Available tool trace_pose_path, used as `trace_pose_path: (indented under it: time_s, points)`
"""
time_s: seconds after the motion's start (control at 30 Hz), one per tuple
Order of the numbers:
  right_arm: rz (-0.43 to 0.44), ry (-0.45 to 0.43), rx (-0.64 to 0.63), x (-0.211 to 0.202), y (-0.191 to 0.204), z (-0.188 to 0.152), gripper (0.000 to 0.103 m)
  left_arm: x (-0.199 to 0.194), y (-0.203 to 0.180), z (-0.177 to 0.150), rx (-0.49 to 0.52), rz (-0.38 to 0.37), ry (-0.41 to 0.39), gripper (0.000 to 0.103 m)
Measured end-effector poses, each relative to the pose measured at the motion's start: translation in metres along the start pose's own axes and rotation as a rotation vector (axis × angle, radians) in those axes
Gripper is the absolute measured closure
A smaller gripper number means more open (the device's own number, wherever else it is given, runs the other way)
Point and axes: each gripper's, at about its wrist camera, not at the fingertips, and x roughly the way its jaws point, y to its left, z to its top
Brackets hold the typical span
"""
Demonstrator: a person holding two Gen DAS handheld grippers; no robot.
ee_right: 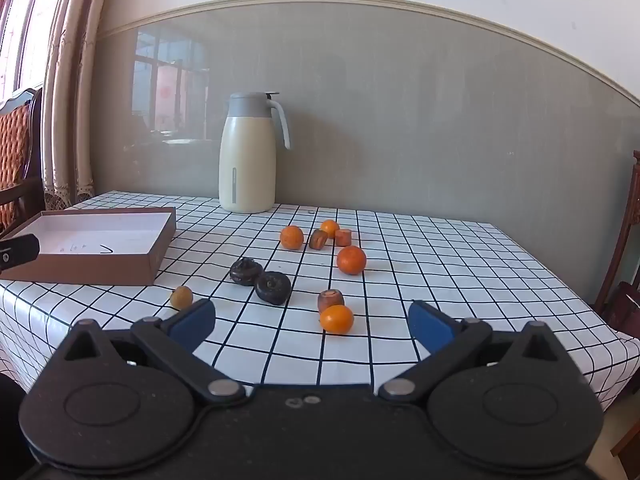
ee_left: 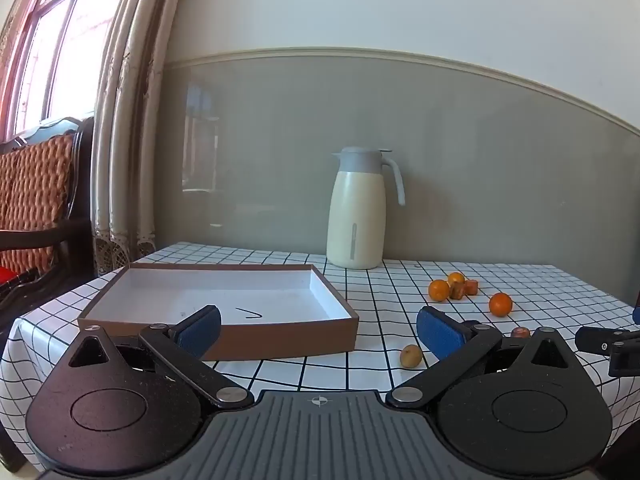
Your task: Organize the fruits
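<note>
I start with the nearest orange, coming down over its middle and closing gently so it can't roll, then carry it to the box at left. My right gripper tilts slightly down, wide open and empty; the left gripper hovers before the box, likewise spread, holding nothing.

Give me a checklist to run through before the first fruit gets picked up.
1. Right gripper open, nothing held: ok.
2. Left gripper open, nothing held: ok.
3. Box free for fruit: ok, none inside.
4. Nearest orange reachable: ok, though a brown fruit touches it behind.
5. Flask clear of the fruit: ok, it stands at the wall.
</note>
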Motion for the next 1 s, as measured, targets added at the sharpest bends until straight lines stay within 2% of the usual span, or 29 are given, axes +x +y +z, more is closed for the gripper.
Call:
trace_pose_path:
  time_s: [1.0]
  points:
    - [0.010,-0.007,0.003,-0.0025,-0.0012,0.0006,0.006,-0.0012,0.0022,0.0010,-0.006,0.001,0.001,0.000]
